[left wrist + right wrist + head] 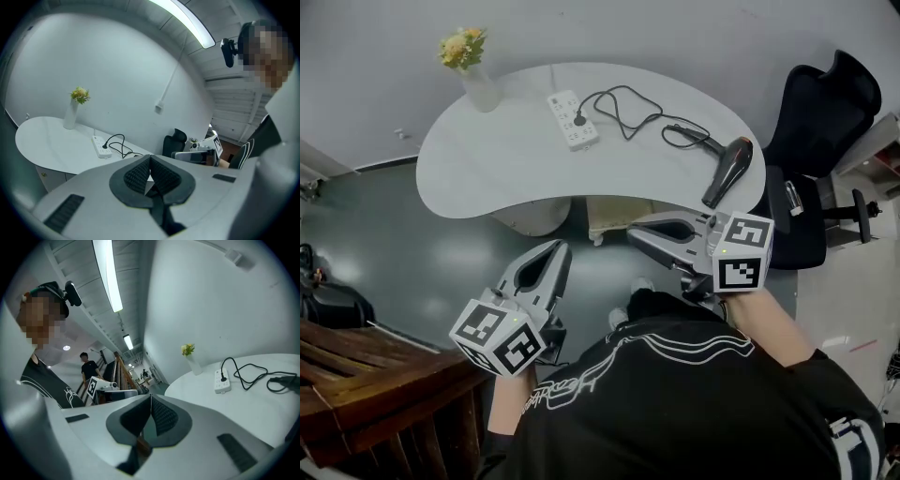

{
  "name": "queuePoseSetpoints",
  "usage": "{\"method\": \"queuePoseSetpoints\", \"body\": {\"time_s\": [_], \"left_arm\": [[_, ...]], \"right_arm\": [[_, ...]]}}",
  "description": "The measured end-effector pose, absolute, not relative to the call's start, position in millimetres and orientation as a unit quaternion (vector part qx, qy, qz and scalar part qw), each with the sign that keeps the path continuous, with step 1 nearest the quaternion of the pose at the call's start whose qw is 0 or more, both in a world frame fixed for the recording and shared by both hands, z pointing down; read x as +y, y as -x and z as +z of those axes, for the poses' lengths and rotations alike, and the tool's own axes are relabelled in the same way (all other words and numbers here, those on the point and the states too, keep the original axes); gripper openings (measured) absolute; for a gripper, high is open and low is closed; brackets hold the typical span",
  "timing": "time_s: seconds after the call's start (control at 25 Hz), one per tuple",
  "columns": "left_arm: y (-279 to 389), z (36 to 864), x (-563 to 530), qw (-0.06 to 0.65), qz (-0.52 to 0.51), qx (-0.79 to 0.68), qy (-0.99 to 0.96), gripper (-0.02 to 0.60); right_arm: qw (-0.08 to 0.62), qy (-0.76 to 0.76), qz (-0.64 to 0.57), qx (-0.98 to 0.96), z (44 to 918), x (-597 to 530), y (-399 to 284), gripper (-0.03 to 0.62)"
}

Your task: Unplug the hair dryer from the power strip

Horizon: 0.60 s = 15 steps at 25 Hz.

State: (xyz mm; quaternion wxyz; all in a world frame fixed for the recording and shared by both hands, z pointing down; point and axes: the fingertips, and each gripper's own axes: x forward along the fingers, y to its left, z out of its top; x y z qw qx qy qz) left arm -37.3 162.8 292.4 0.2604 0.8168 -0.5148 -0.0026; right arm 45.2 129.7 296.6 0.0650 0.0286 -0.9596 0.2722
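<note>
A white power strip (pixel 573 119) lies on the white curved table (pixel 487 159), with the black plug (pixel 579 119) in one of its sockets. The black cord (pixel 628 112) runs right to the black hair dryer (pixel 728 171), which lies near the table's right edge. Both grippers hang in front of the table, well short of it. My left gripper (pixel 558 248) is shut and empty. My right gripper (pixel 633 232) is shut and empty too. The left gripper view shows the strip (pixel 101 147) far beyond the closed pads (pixel 140 176). The right gripper view shows the strip (pixel 222 381) and cord (pixel 248 373).
A white vase with yellow flowers (pixel 473 70) stands at the table's far left. A black office chair (pixel 820 122) is right of the table. A wooden bench (pixel 356 375) is at the lower left. A person (pixel 87 366) stands far off by a wooden railing.
</note>
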Motion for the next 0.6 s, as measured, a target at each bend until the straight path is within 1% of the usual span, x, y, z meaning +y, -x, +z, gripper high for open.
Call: {"method": "queuePoseSetpoints", "body": {"time_s": [0.24,0.6], "left_arm": [[51,315,123,0.278,0.011,-0.516,-0.810,0.003],[93,357,29,0.307,0.045,-0.535,-0.786,0.003]], "right_arm": [[0.047,-0.032,0.308,-0.950,313,87,-37,-0.003],[0.073,-0.063,0.314,-0.944,356,-25,-14,-0.003]]}}
